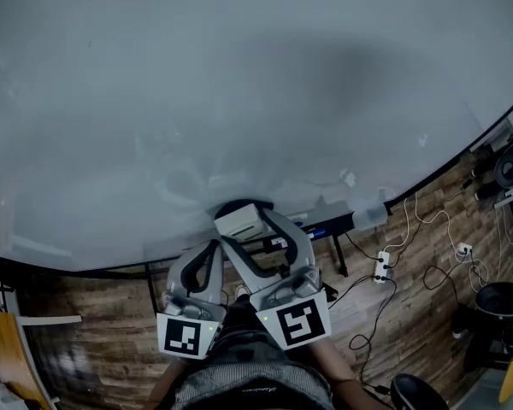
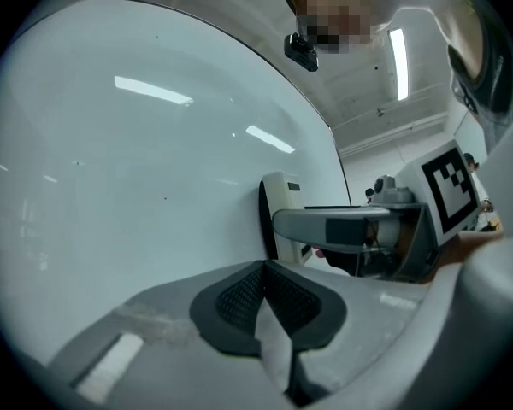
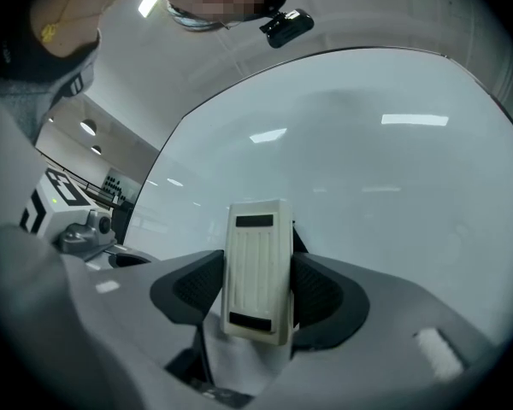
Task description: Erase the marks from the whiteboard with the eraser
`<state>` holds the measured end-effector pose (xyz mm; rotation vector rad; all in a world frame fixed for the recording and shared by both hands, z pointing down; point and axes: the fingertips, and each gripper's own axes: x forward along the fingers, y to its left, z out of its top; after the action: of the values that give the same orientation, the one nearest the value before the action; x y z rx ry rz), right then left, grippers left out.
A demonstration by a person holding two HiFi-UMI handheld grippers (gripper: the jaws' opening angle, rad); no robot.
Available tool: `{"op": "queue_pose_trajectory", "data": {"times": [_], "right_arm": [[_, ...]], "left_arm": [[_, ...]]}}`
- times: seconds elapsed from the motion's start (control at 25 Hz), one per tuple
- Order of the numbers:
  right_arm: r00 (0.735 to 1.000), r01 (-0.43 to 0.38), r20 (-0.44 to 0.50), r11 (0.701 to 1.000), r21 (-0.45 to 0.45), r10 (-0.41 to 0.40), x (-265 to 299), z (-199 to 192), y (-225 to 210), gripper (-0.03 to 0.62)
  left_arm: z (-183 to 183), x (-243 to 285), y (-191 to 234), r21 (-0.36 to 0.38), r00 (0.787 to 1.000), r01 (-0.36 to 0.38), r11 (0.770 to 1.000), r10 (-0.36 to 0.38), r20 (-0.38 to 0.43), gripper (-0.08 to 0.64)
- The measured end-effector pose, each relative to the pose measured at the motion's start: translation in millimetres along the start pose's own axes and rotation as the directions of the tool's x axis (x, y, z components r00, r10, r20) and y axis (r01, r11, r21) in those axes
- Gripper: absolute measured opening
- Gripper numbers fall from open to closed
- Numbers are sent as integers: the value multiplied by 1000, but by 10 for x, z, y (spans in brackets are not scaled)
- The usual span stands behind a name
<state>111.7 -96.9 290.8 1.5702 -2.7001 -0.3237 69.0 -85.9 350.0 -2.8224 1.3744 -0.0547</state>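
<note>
**At the whiteboard's lower edge: eraser clamped, board nearly bare**

At the bottom of the whiteboard [image 1: 239,84], the right gripper [image 3: 256,287] has its jaws clamped on the eraser [image 3: 256,267], one dark ribbed pad on each long side. The pale plastic back faces the camera. In the left gripper view the eraser's dark felt face seems to lie flat against the board. That grip makes sense, since holding the sides leaves the wiping face free and square to the surface.

The left gripper [image 2: 265,301] has its jaws together with nothing between them. It hangs just beside the right one, near the board but seemingly not touching it, probably kept out of the wiping path.

No distinct pen marks show on the board, only ceiling-light reflections and a soft shadow, so the erasing looks largely done.

No brand or wording is readable. The eraser's back carries two blank dark rectangles and moulded ribs. The marker cube [image 1: 295,321] on the right gripper carries a black-and-white square pattern.
</note>
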Motion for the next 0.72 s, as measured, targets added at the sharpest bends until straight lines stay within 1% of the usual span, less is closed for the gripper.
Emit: {"op": "queue_pose_trajectory", "data": {"times": [0.08, 0.24, 0.36, 0.48, 0.6, 0.64, 0.72], "right_arm": [[1000, 18, 2, 1000, -11, -18, 2, -10, -20, 258], [999, 47, 12, 999, -19, -47, 16, -12, -27, 258], [998, 61, 31, 998, -12, -61, 33, 2, -28, 258], [999, 45, 23, 999, 0, -45, 20, -27, -12, 258], [999, 18, 32, 1000, 9, -18, -21, -28, -42, 258], [999, 9, 39, 1000, 15, -10, -33, -24, -63, 258], [999, -18, 51, 1000, 21, 17, -40, -28, -79, 258]], "left_arm": [[-20, 36, 25, 2, 1000, 19, 1000, -19, 5, 3], [-49, 53, 82, -17, 999, 37, 999, -37, 24, 3], [-68, 63, 91, -19, 999, 49, 999, -48, 18, 3], [-67, 85, 42, -16, 998, 61, 998, -61, 19, 3], [-45, 150, -104, -9, 995, 91, 996, -90, 32, 3], [-37, 184, -153, -5, 995, 93, 996, -92, 32, 3], [-48, 241, -205, 4, 997, 71, 997, -71, 19, 3]]}}
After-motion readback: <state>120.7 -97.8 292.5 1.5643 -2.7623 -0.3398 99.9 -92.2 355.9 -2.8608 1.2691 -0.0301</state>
